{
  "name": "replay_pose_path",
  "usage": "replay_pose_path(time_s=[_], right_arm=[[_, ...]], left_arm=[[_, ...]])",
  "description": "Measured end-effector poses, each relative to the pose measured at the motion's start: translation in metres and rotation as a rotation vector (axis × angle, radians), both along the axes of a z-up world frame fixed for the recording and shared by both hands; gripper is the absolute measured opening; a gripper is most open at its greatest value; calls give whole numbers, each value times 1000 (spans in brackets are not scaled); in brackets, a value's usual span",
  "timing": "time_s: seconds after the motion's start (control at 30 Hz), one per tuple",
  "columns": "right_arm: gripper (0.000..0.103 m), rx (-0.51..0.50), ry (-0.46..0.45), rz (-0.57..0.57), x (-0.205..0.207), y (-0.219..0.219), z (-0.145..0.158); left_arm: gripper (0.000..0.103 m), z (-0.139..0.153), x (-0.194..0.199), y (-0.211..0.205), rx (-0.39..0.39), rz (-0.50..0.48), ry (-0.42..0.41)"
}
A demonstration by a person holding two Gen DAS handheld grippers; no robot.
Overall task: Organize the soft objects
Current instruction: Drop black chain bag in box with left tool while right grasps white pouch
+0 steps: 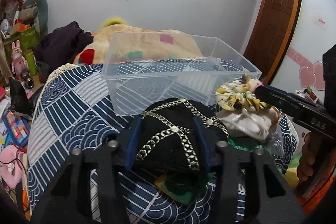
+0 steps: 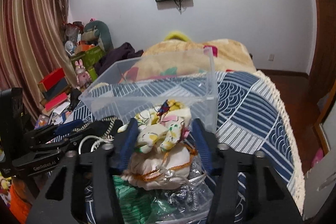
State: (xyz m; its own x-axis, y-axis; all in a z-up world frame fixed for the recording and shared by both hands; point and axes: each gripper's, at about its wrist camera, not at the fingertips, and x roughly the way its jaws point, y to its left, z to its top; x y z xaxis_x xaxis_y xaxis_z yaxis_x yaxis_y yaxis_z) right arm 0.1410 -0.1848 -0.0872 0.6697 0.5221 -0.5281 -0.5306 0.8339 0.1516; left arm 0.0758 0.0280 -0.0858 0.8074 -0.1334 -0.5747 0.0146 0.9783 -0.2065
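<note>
A clear plastic box [image 1: 231,51] stands empty on the blue patterned bed cover; it also shows in the right wrist view [image 2: 212,85]. My left gripper [image 1: 168,125] has its blue pads on both sides of a black cloth with silver trim [image 1: 170,140]. My right gripper [image 2: 162,129] has its pads on both sides of a floral cloth bundle [image 2: 161,129], which rests on a white pouch [image 2: 159,165]. The right gripper shows in the left wrist view [image 1: 260,93], its tip at the floral bundle [image 1: 235,93].
Green and clear-wrapped soft items [image 2: 147,198] lie under the pile. A beige blanket [image 1: 147,41] and dark clothes [image 1: 63,45] lie behind the box. Clutter [image 2: 56,87] fills the floor at the left. A wooden door [image 1: 273,20] is at the right.
</note>
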Motion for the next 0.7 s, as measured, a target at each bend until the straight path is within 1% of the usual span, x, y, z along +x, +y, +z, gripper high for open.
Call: replay_pose_path(time_s=[0.03,0.07,0.1,0.13,0.17,0.2,0.23,0.27,0.4,0.57,0.7], right_arm=[[37,-1,-3,-2,-1,-1,-1],[32,-6,-8,-5,-2,-2,-1],[29,-13,-11,-5,-3,-2,-1],[22,-16,-13,-4,-2,-1,-1],[19,-18,-19,-5,-3,-2,0],[17,-18,-26,-8,-3,-3,0],[13,-17,-35,-11,-4,-4,1],[12,-13,-43,-14,-5,-6,3],[10,8,-83,-29,-10,-13,14],[8,38,-153,-39,-23,-17,33],[8,49,-193,-40,-29,-19,46]], left_arm=[[43,0,-2,-2,12,-1,-5],[41,0,-1,-4,24,-1,-9],[37,0,-2,-6,31,-7,-11],[34,1,-3,-7,33,-10,-12],[31,1,-4,-9,36,-11,-15],[29,2,-6,-10,40,-11,-20],[28,4,-6,-9,44,-9,-25],[27,7,-9,-10,48,-4,-35],[26,18,-16,-6,35,4,-74],[26,39,-28,1,-3,5,-130],[24,54,-33,2,15,13,-173]])
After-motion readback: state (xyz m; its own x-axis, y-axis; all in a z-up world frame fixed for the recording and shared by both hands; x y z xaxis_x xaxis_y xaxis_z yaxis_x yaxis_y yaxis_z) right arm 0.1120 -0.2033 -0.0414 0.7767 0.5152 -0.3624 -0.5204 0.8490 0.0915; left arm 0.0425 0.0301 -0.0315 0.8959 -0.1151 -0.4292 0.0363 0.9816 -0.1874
